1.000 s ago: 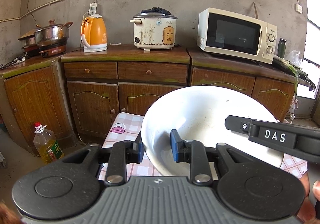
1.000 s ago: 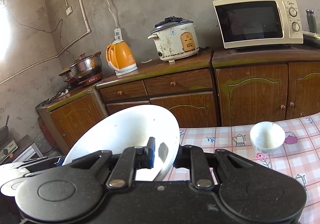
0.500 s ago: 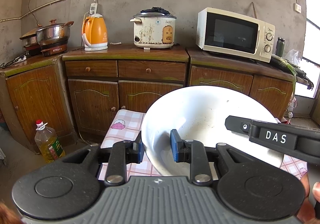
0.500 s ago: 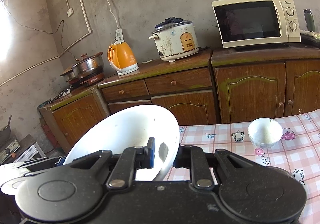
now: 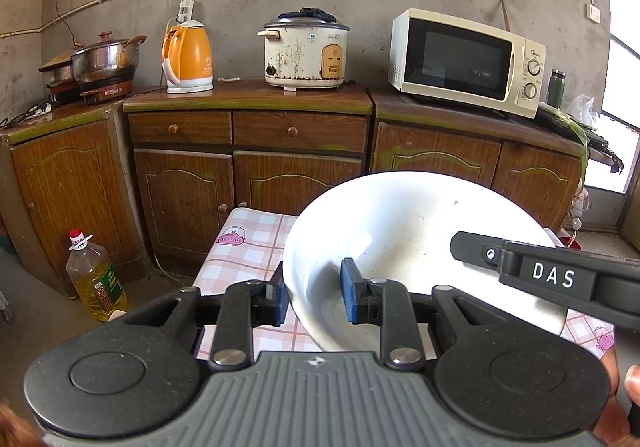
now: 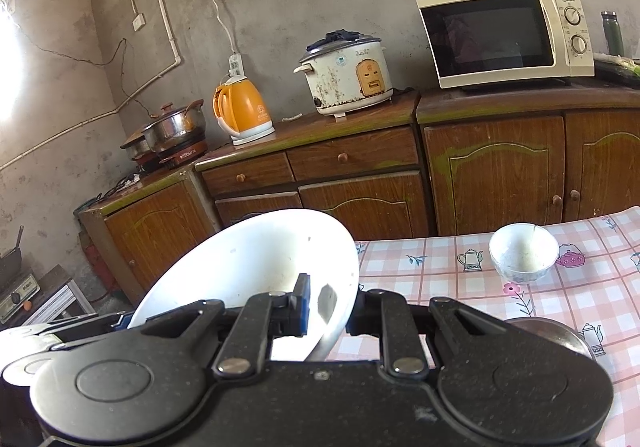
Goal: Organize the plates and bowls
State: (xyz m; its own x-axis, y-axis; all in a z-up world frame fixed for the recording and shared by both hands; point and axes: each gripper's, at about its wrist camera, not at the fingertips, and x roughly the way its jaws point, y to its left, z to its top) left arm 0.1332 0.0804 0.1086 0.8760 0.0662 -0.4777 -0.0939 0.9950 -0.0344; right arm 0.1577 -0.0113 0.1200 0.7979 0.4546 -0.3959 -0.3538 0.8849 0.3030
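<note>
Right wrist view: small bowl (image 6: pixel 523 253) has drifted leftward; both grippers, left (image 5: pixel 312 297) and right (image 6: pixel 328 305), keep their fingers clamped on the large white bowl (image 5: pixel 408 247), carrying it along the tabletop (image 6: pixel 568 295).

The large bowl (image 5: pixel 416 231) is plain white, with faint brownish specks inside. Under it, the tablecloth (image 6: pixel 472 259) is pink-and-white check printed with small teapots and flowers in dark blue and pink. The small bowl (image 6: pixel 523 253) on that cloth is white, seemingly with a faint bluish pattern on its outer wall. The left gripper (image 5: pixel 312 297) is black with blue pads over a grey ribbed body; the right gripper (image 6: pixel 329 305) is black with blue pads. Behind the tablecloth, the cabinets (image 5: pixel 248 183) are reddish-brown wood grain with greenish edging. On them stand an orange-and-white kettle (image 5: pixel 187 57), a stained white rice cooker (image 5: pixel 306 51) and a cream microwave (image 5: pixel 466 61) with a black door.
</note>
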